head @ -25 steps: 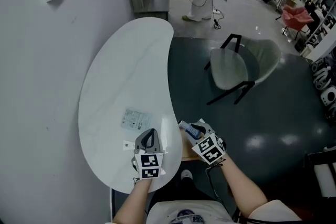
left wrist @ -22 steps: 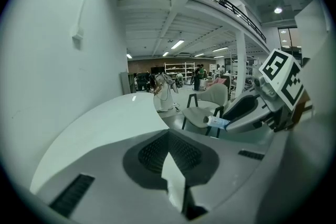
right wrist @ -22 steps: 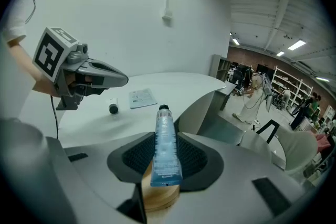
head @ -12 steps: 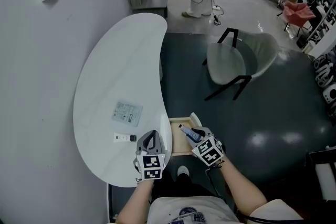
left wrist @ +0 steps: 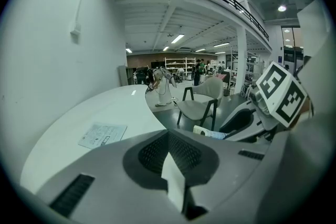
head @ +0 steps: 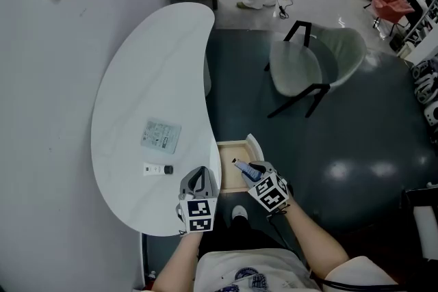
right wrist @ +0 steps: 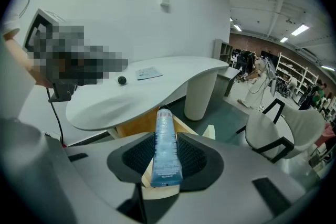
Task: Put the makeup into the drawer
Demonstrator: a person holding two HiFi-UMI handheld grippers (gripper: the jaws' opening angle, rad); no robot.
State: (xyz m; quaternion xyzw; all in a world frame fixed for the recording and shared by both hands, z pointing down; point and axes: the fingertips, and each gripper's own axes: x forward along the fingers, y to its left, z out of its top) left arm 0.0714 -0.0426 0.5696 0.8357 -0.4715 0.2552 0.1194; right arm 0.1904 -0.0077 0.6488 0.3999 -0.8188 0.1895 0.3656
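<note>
The blue makeup tube point(right wrist: 164, 147) is pinched between the half-parted jaws of the right gripper point(head: 256, 172). Its cap end points forward, above the open wooden drawer point(head: 230, 159) that juts from under the white table point(head: 137, 99). It looks light, with soft plastic walls and a slick skin. The pads sit on its rear half near the flat crimp, so a gentle hold there should keep it from bulging or slipping. The left gripper point(left wrist: 171, 166) has its jaws together on nothing. The head view alone shows the drawer's whole outline and 1 small white tube point(head: 156, 169) lying near a leaflet point(head: 161, 135). The right gripper view alone shows how the pads meet the tube.
</note>
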